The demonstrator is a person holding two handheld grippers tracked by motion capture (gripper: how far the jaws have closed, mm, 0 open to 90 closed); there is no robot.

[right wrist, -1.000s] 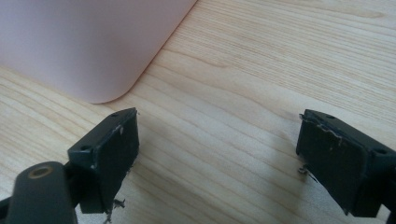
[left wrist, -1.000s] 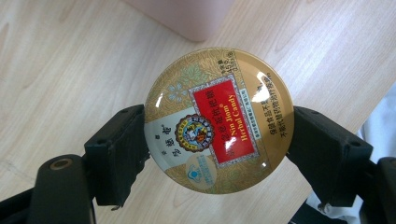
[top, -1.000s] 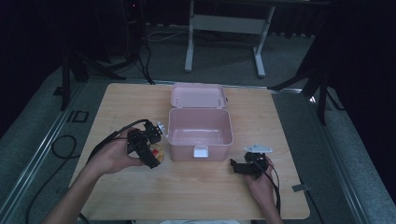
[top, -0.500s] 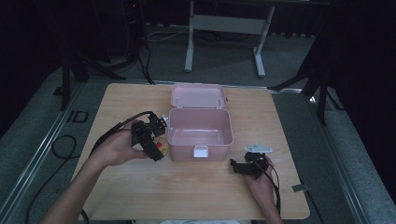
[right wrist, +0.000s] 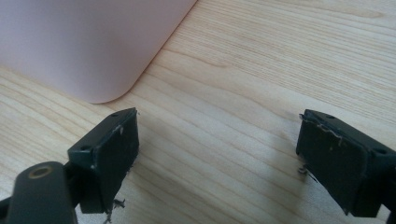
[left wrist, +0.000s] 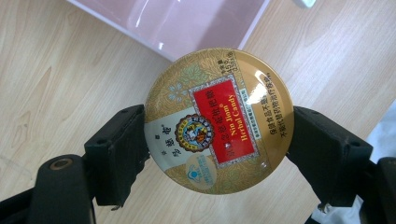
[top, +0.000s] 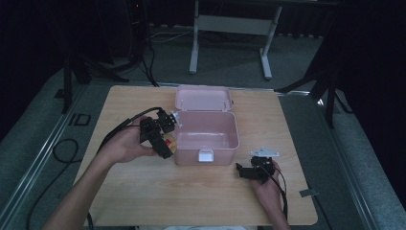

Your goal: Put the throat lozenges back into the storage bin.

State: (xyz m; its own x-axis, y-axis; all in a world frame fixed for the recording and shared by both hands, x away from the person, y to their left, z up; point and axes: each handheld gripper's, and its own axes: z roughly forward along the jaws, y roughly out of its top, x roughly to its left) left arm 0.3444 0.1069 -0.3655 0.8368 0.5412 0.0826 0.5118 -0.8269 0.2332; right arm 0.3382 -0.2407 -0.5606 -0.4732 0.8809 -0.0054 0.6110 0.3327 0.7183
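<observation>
Our left tool has its jaws clamped on a round gold candy tin with a red label, just beside the left wall of the open pink plastic box. Our right tool rests wide open and empty on the light wooden table.

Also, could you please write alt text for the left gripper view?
A round gold candy tin with a red label is clamped between the left gripper's two black fingers. It hangs above a wooden table, near the edge of a pink box.
</observation>
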